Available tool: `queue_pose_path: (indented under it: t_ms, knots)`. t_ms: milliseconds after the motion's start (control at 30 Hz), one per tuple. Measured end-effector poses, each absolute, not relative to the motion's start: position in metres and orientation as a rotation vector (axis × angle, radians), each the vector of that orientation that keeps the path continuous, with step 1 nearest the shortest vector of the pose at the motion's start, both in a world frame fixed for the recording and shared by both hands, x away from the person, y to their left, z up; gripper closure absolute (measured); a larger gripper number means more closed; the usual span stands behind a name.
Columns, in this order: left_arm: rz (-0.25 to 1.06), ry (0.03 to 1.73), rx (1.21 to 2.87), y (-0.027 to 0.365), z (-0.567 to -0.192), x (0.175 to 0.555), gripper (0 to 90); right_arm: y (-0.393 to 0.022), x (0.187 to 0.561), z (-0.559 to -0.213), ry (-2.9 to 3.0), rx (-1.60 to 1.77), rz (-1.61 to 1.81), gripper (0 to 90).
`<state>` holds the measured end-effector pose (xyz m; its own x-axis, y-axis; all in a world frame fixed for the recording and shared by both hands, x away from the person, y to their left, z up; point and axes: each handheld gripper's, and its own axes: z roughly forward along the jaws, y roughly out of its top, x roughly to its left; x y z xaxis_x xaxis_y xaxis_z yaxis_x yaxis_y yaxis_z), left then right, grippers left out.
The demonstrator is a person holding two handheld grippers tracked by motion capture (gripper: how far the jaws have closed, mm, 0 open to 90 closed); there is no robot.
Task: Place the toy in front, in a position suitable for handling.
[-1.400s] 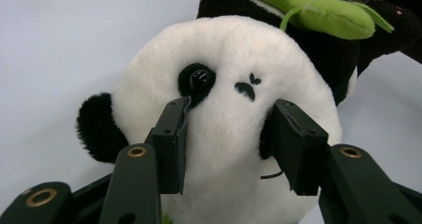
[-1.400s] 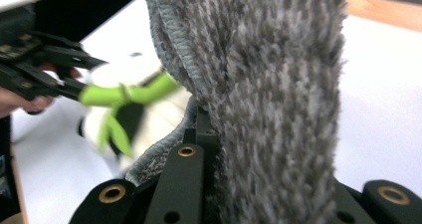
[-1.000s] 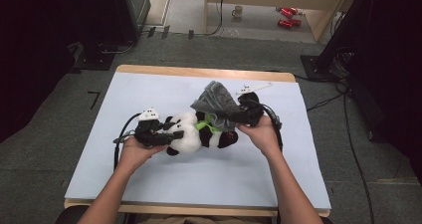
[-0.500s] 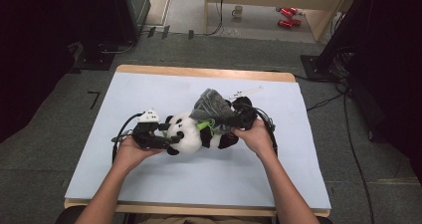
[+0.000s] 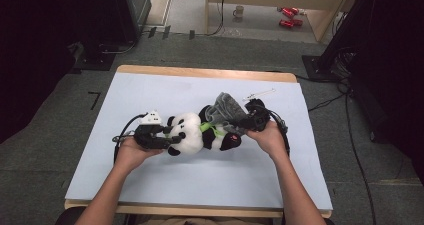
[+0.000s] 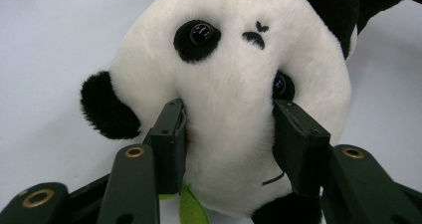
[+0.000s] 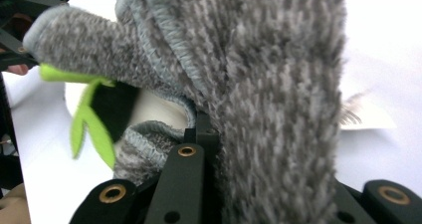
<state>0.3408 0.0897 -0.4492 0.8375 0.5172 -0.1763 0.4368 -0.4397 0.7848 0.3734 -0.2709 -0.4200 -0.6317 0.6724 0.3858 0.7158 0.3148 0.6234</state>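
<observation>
A person's two forearms reach in over the near edge of a pale blue desk (image 5: 165, 195). At the desk's middle lies a panda plush (image 5: 197, 137). The left claw (image 5: 170, 137) grips the panda's head; its jaws have just been closing, and their pads now press into the white fur on both sides of the face. The right claw (image 5: 245, 122) is clamped on a grey knitted garment (image 5: 225, 112) draped at the panda's body, and it sits lower and nearer the toy than a second ago. This suggests the panda is now steadied for dressing. Beyond, near the far right corner, lies a small white tag (image 5: 260, 93).
</observation>
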Motion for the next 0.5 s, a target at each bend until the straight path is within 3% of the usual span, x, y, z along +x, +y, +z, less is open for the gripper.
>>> queue_pose_path:
  t_ms: [500]
  knots:
    - [0.064, 0.759, 2.068, 0.094, -0.448, 0.345, 51.6, -0.309, 0.380, -0.439, -2.522, -1.533, -1.048, 80.6]
